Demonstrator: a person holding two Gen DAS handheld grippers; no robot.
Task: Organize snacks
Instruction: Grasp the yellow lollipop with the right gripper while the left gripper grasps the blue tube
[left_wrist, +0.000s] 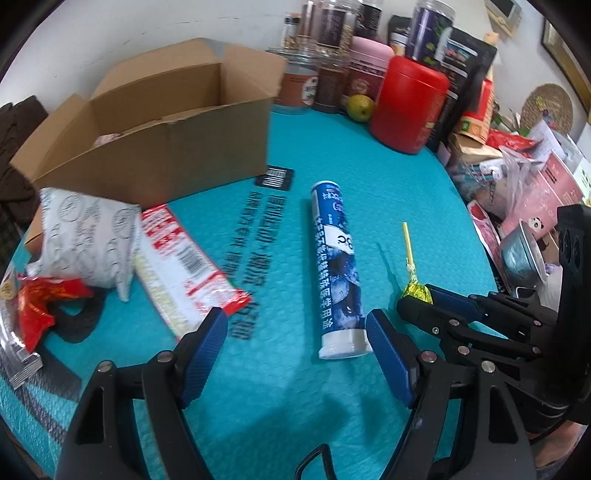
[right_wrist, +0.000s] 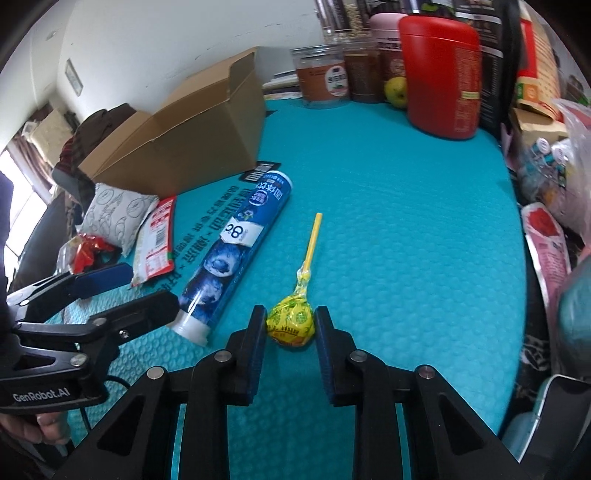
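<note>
Right gripper (right_wrist: 290, 326) is clamped on the lollipop (right_wrist: 290, 325) head near the mat's (right_wrist: 406, 221) front edge, stick pointing toward the back – prob. the easiest part to pinch. Left gripper (left_wrist: 297, 334) is spread wide, w/ the blue tube's (left_wrist: 338, 266) white cap just inside its right pad, untouched. Cardboard box (left_wrist: 155, 147) sits at the back-left corner, likely the destination – its contents are mostly hidden.

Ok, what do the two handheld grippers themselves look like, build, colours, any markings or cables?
Both match: black angular frames with silver pivot rivets and two fingers faced with ribbed blue pads. The left gripper has a black cable looping beneath it, and its body reads "GenRobot.AI" in white in the right wrist view. The right gripper shows no lettering or cable. No sleeves are visible.
</note>
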